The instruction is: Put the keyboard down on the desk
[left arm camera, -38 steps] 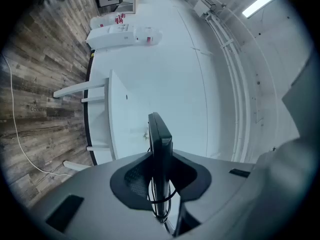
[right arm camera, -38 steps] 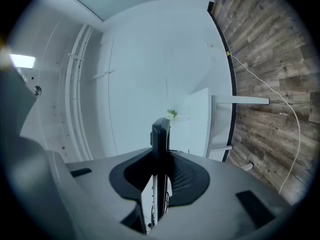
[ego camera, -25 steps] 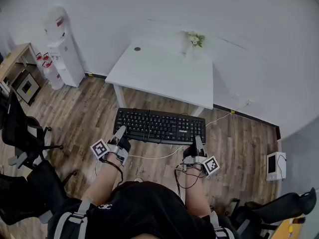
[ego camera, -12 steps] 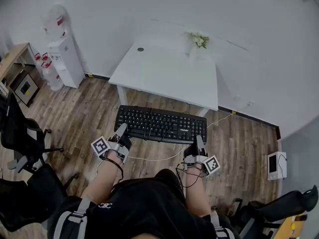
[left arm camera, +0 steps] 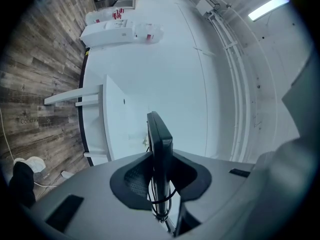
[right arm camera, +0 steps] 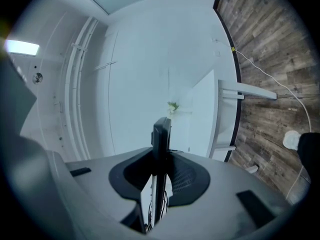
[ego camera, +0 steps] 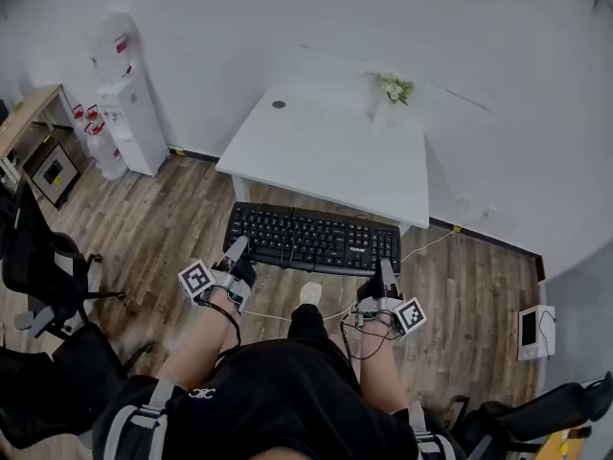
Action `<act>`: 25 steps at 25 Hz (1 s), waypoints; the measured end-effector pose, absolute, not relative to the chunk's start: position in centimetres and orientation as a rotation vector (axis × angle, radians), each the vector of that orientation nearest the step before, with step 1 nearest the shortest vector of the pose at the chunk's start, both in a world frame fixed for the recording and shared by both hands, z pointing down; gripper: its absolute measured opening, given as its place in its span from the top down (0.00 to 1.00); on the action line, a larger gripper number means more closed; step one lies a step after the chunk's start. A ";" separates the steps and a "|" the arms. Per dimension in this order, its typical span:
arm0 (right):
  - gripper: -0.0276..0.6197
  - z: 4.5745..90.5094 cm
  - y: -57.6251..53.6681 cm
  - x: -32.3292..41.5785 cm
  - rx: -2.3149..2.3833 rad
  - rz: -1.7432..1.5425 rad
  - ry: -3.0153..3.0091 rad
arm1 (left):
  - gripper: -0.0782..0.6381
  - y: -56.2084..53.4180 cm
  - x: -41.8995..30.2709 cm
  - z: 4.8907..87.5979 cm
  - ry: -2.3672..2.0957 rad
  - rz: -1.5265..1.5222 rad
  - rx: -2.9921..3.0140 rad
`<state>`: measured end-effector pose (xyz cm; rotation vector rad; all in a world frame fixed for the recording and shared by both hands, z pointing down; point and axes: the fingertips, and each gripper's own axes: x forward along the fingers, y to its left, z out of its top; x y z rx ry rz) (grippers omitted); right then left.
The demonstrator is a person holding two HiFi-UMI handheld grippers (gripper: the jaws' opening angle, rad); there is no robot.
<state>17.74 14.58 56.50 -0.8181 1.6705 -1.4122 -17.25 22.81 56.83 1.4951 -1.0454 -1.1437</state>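
The left hand-held gripper [ego camera: 237, 254] pinches the left end of the one black keyboard [ego camera: 311, 240]. The keyboard is held up in the middle of the picture, just below the one white tabletop [ego camera: 326, 156]. The right hand-held gripper [ego camera: 384, 274] pinches the right end. The keyboard looks stiff and light, so holding both ends should keep it flat.

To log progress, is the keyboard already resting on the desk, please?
No, the keyboard is over the floor, short of the desk.

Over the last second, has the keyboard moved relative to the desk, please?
Yes. The keyboard has come closer to the desk: the gap between its far edge and the desk's near edge has narrowed.
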 end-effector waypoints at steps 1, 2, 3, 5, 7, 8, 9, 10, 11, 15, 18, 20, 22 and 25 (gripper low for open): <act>0.84 56.6 13.8 17.5 -0.818 -1.412 1.673 | 0.78 22.0 -17.5 56.8 -1.047 -1.143 1.497; 0.84 56.6 12.9 17.4 -0.819 -1.412 1.673 | 0.78 21.2 -17.7 56.8 -1.048 -1.143 1.498; 0.84 56.6 12.0 17.2 -0.820 -1.410 1.671 | 0.78 20.3 -17.8 56.6 -1.047 -1.143 1.499; 0.84 56.3 10.2 16.9 -0.816 -1.399 1.677 | 0.78 18.4 -18.1 56.3 -1.044 -1.141 1.505; 0.84 56.2 8.4 16.6 -0.808 -1.385 1.695 | 0.78 16.7 -18.4 56.0 -1.041 -1.143 1.512; 0.84 56.2 7.5 16.3 -0.804 -1.381 1.703 | 0.78 15.6 -18.7 56.1 -1.043 -1.142 1.516; 0.84 56.4 6.3 16.1 -0.801 -1.382 1.705 | 0.78 14.4 -18.9 56.1 -1.048 -1.139 1.518; 0.84 56.6 4.9 15.9 -0.799 -1.385 1.702 | 0.78 13.1 -19.1 56.2 -1.053 -1.134 1.519; 0.84 56.9 3.6 15.8 -0.799 -1.390 1.695 | 0.78 11.7 -19.3 56.3 -1.056 -1.130 1.520; 0.84 57.4 0.3 15.2 -0.806 -1.389 1.683 | 0.78 8.2 -19.8 56.4 -1.042 -1.128 1.522; 0.84 57.5 -3.0 14.4 -0.803 -1.395 1.685 | 0.78 4.8 -20.7 56.3 -1.053 -1.119 1.522; 0.84 57.6 -6.8 13.9 -0.810 -1.411 1.675 | 0.78 1.0 -21.2 56.3 -1.066 -1.108 1.514; 0.84 57.7 -10.0 13.6 -0.823 -1.419 1.673 | 0.78 -2.3 -21.6 56.4 -1.074 -1.097 1.505; 0.84 57.6 -13.9 12.9 -0.832 -1.423 1.675 | 0.78 -6.2 -22.2 56.3 -1.065 -1.099 1.489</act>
